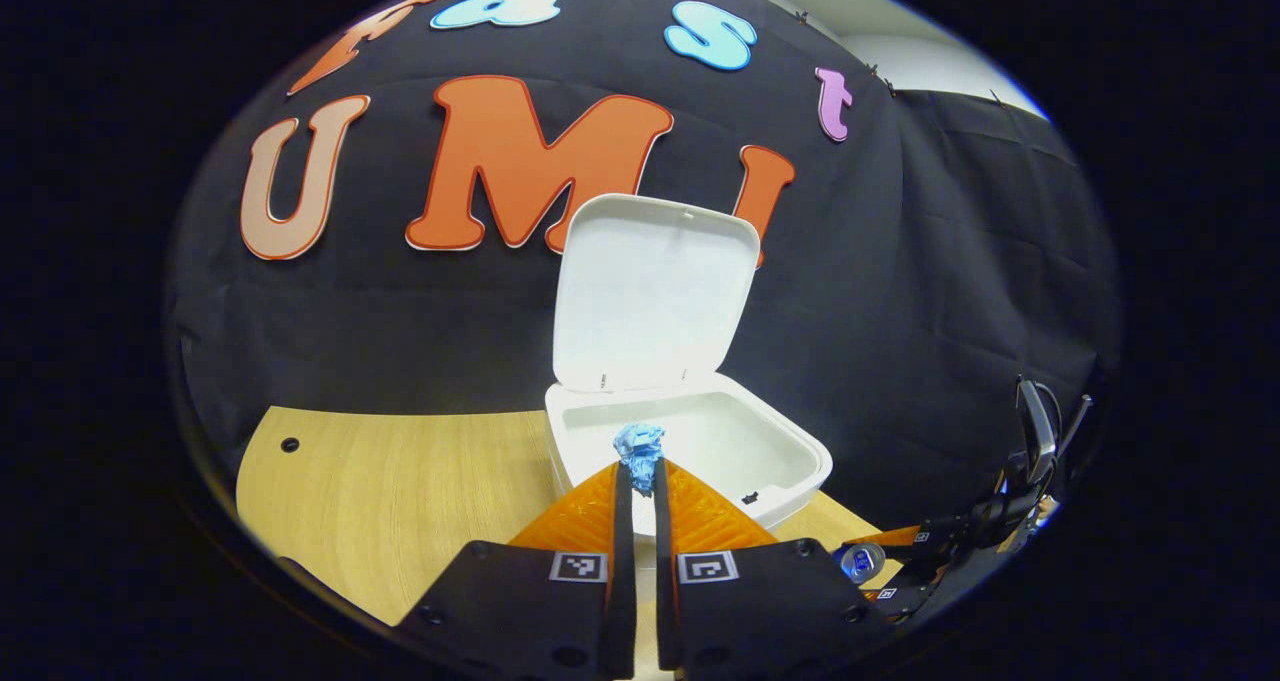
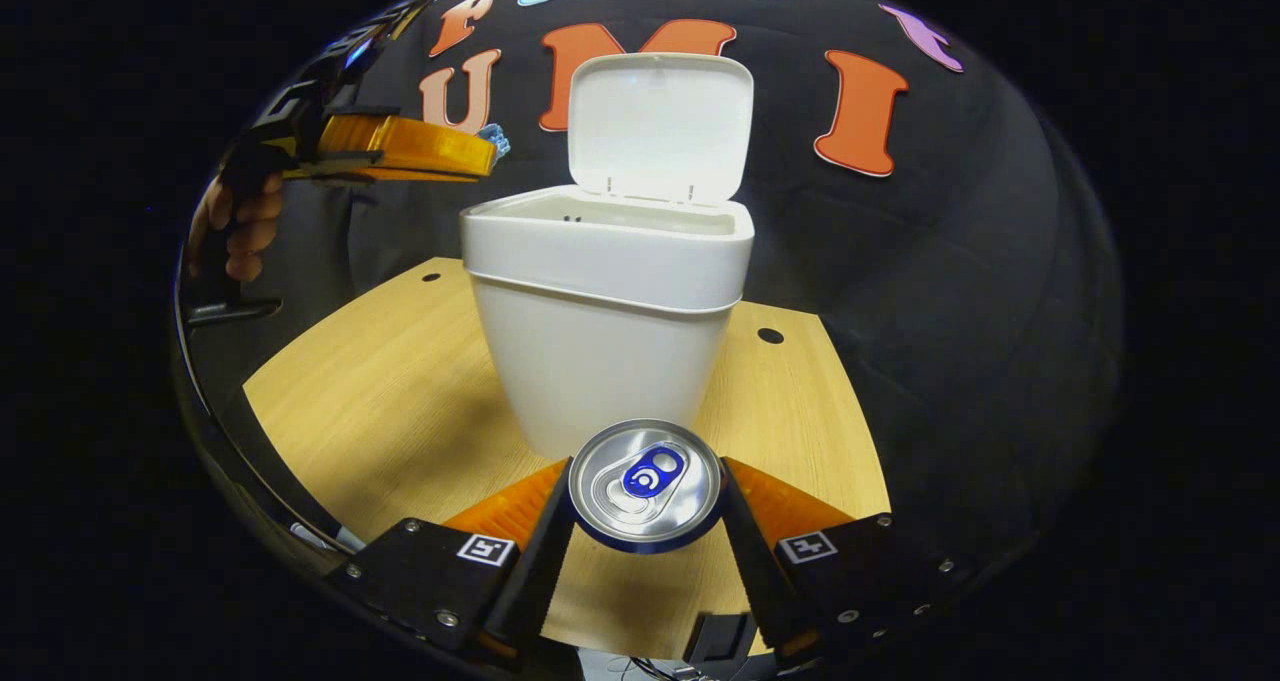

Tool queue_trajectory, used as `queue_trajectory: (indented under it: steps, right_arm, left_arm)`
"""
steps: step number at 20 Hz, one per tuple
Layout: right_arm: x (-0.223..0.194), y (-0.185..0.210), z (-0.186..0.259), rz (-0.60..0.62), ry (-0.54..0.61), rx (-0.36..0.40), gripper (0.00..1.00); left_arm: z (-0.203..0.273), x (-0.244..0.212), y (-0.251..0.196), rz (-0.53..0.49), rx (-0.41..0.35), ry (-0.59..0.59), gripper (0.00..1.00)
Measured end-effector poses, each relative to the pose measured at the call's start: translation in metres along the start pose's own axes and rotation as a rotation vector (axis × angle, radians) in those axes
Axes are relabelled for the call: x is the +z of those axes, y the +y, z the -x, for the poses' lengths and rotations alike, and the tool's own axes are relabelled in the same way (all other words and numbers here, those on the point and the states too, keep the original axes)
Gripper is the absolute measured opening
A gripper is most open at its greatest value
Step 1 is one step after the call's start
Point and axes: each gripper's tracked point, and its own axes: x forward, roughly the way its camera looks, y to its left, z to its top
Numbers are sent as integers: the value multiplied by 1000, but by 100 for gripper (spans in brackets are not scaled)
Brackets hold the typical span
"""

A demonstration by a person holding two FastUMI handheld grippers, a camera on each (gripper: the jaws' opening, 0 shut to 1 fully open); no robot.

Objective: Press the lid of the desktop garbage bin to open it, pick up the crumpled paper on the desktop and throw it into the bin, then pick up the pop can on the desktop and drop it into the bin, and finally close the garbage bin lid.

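Observation:
The white garbage bin (image 1: 690, 451) (image 2: 600, 301) stands on the wooden desktop with its lid (image 1: 650, 291) (image 2: 660, 126) raised upright. My left gripper (image 1: 640, 481) is shut on a blue crumpled paper (image 1: 639, 451), held up just before the bin's open mouth. From the right gripper view that same gripper (image 2: 480, 156) hangs in the air left of the bin, a bit of the paper (image 2: 496, 139) at its tip. My right gripper (image 2: 645, 496) is shut on the pop can (image 2: 645, 483), whose silver top faces the camera, low over the desk in front of the bin. The can (image 1: 860, 561) also shows at the lower right of the left gripper view.
The wooden desktop (image 2: 400, 391) has small round holes (image 2: 770, 336) (image 1: 290, 445) near its back edge. A hand (image 2: 235, 226) holds the left gripper's handle at the far left. Black cloth closes the booth behind the bin.

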Motion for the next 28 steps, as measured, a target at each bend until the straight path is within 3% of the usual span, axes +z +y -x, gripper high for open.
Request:
queue_trajectory:
  steps: [3,4,5,10,18,20,22,23,24,25,28]
  right_arm:
    - [12,-6,4,-15,-29,-7,81]
    - [16,-8,6,-12,-36,-11,76]
    - [19,-10,7,-7,-48,-18,81]
    - [51,-25,19,7,-108,-37,81]
    - [103,-44,32,20,-204,-68,81]
    - [114,-46,33,28,-222,-74,81]
    - [126,-45,35,29,-244,-68,81]
    - [131,-44,36,33,-252,-65,81]
    - [137,-45,35,40,-260,-68,81]
    - [142,-45,35,47,-267,-69,81]
    - [158,-44,34,57,-292,-66,80]
  left_arm:
    - [-3,-5,-3,-34,-2,8,12]
    - [-5,-9,-4,-40,3,19,12]
    - [-5,-12,-4,-46,10,26,12]
    - [-4,-17,-6,-62,19,33,12]
    - [-1,-16,1,-76,51,38,27]
    - [0,-13,3,-75,65,30,34]
    - [2,-12,2,-58,45,17,48]
    - [2,-11,0,-54,38,13,61]
    - [2,-10,1,-57,41,12,63]
    - [6,-10,1,-63,45,7,72]
    - [14,-5,3,-67,51,-19,81]
